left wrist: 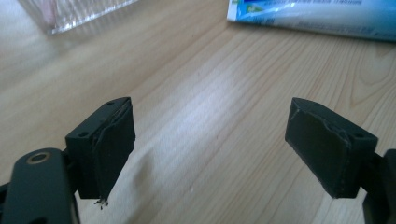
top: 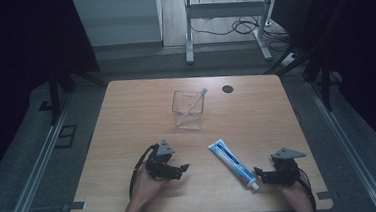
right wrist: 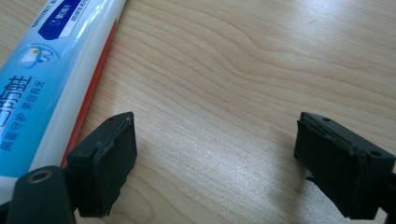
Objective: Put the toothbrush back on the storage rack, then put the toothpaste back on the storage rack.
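Note:
A blue and white toothpaste tube [top: 231, 162] lies slanted on the wooden table [top: 126, 115], cap toward the near edge. A clear square holder [top: 188, 111] stands mid-table with a pink toothbrush [top: 196, 101] leaning inside. My left gripper [top: 181, 170] rests low at the front left, jaws wide open over bare wood [left wrist: 210, 119]; the tube [left wrist: 317, 16] and holder [left wrist: 74, 11] lie beyond it. My right gripper [top: 259, 174] sits just right of the tube's cap end, open and empty [right wrist: 215, 128], with the tube [right wrist: 51, 79] beside its left jaw.
A black round grommet [top: 228, 88] sits near the table's far edge. Metal rails run along the floor on both sides, and a desk frame [top: 225, 23] with cables stands behind. Bare wood stretches between the holder and the grippers.

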Tool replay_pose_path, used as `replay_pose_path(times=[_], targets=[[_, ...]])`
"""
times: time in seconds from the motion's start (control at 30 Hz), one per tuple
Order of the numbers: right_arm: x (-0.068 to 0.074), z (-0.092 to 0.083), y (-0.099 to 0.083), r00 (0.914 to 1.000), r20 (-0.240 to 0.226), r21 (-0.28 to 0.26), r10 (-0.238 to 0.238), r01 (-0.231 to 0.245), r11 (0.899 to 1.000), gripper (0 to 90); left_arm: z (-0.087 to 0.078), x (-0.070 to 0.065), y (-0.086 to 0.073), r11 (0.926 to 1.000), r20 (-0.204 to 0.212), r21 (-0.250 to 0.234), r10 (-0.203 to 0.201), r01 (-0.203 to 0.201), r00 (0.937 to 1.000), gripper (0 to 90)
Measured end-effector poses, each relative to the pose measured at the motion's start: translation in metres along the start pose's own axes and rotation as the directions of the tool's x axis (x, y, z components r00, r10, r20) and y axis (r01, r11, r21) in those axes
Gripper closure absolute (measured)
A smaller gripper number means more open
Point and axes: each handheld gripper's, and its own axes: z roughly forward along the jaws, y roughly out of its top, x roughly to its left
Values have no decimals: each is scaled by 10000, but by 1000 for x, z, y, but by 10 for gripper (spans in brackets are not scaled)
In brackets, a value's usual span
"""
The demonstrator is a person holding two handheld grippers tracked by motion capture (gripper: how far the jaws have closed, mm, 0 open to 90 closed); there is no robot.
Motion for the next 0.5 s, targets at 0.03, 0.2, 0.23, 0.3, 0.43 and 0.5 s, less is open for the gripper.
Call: replay_pose_path(times=[0.03, 0.2, 0.23, 0.3, 0.43, 0.5], targets=[[0, 0, 0, 10000, 5, -2, -7, 7, 10000, 129, 0, 0, -3, 10000, 4, 69, -48, 48, 10000, 163], [0, 0, 0, 10000, 4, -16, -15, 15, 10000, 131, 0, -2, -14, 9993, -140, 365, -114, 119, 9998, 160], [0, 0, 0, 10000, 11, -23, -17, 17, 10000, 132, -1, -2, -16, 9990, -166, 416, -166, 172, 9997, 160], [-1, 0, 0, 10000, 7, -33, -12, 12, 10000, 134, 0, -3, -20, 9984, -221, 541, -181, 192, 9996, 158], [-1, 0, 0, 10000, -7, -43, 1, -1, 10000, 138, 1, -4, -25, 9965, -513, 835, -41, 84, 9987, 154], [-1, 0, 0, 10000, -37, -56, -19, 19, 10000, 145, 1, -4, -25, 9960, -606, 894, 42, 13, 9982, 154]])
